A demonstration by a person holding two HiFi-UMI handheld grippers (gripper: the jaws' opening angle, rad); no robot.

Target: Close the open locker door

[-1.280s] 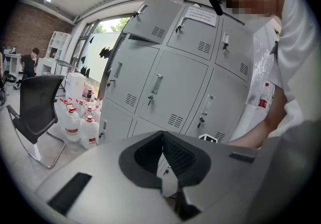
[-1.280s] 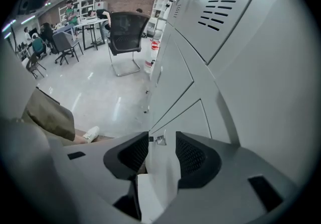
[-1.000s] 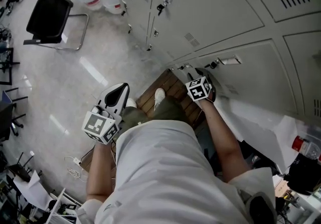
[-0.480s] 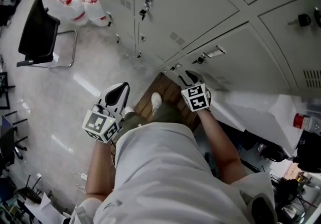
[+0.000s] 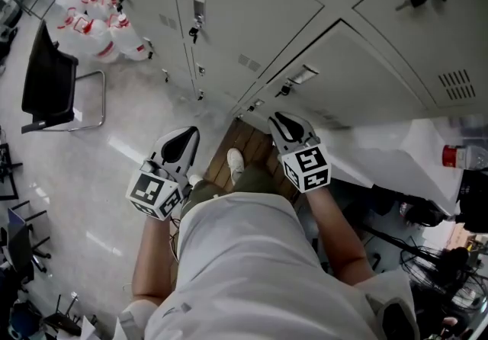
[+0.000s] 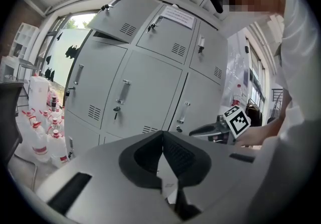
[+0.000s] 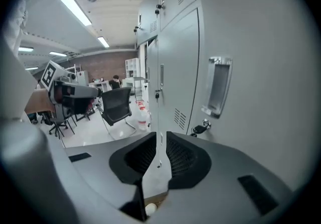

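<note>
Moved: the right gripper (image 5: pixel 288 125) has drawn back from the door face it was up against a second ago, and the view has swung along the locker bank (image 5: pixel 252 18). The left gripper (image 5: pixel 183 142) hangs where it did.
Locker bank: grey steel with doors in rows, standing right in front of the person.
Open locker door (image 6: pixel 125 17): in the top row toward the bank's left end. It is swung out from the face, so its vent slots and lock tilt away from its neighbours. Not yet shut, I'd say.
Door by the right gripper (image 7: pixel 251 67): flush with the bank, with a chrome handle (image 7: pixel 219 92) and a key (image 7: pixel 199 128) under it.
Right gripper: jaws closing with a narrow gap left and nothing between them, probably because it is done with this low door.
Left gripper: jaws together and empty, held low at the hip, idle.
</note>
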